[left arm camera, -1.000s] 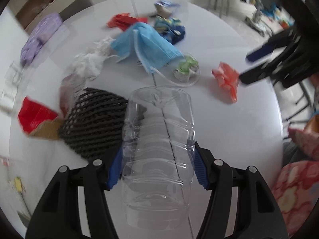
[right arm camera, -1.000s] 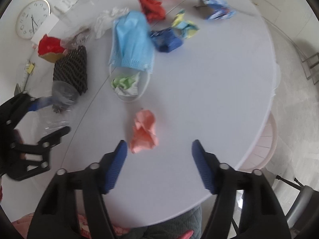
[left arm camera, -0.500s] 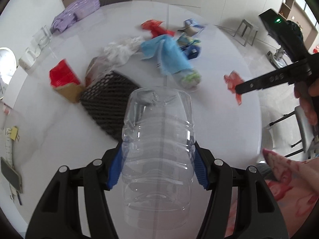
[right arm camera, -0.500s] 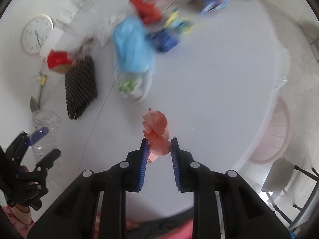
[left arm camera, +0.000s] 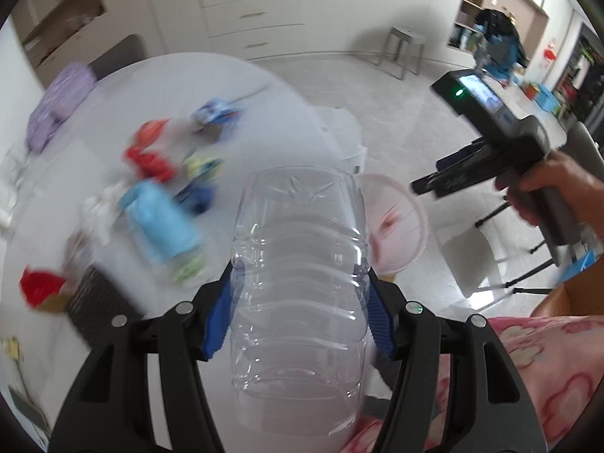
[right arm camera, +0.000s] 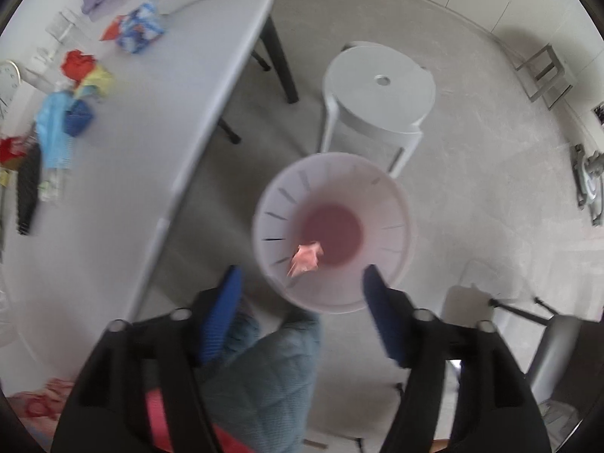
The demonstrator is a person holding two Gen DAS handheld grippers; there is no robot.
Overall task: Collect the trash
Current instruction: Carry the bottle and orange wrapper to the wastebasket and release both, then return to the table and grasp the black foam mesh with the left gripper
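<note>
The left gripper [left arm camera: 298, 313] is squeezing a clear plastic bottle [left arm camera: 298, 283] between its two blue pads, one on each side. The bottle is empty and squashy, so I think a grip around its middle keeps it from slipping out. It is held up in the air near the table's edge, and the pink bin [left arm camera: 396, 234] peeks out just behind it. That looks like where the bottle is meant to go.

The right gripper [right arm camera: 302, 294] hangs over the same bin [right arm camera: 392, 264], which stands on the floor beside the table [right arm camera: 196, 94]. Its jaws are spread wide with nothing between them. A crumpled pink paper [right arm camera: 307, 258] is inside the bin; I cannot tell if it is falling or lying against the wall. Holding the gripper right above the opening makes sense, because trash let go there drops straight in.

More trash waits on the table: a blue face mask [right arm camera: 53, 132], a red wad [right arm camera: 77, 64], a blue and white wrapper [right arm camera: 139, 30] and a black net sleeve [right arm camera: 28, 188]. They are blurry. So the job looks only just begun, with lots left to pick up.
</note>
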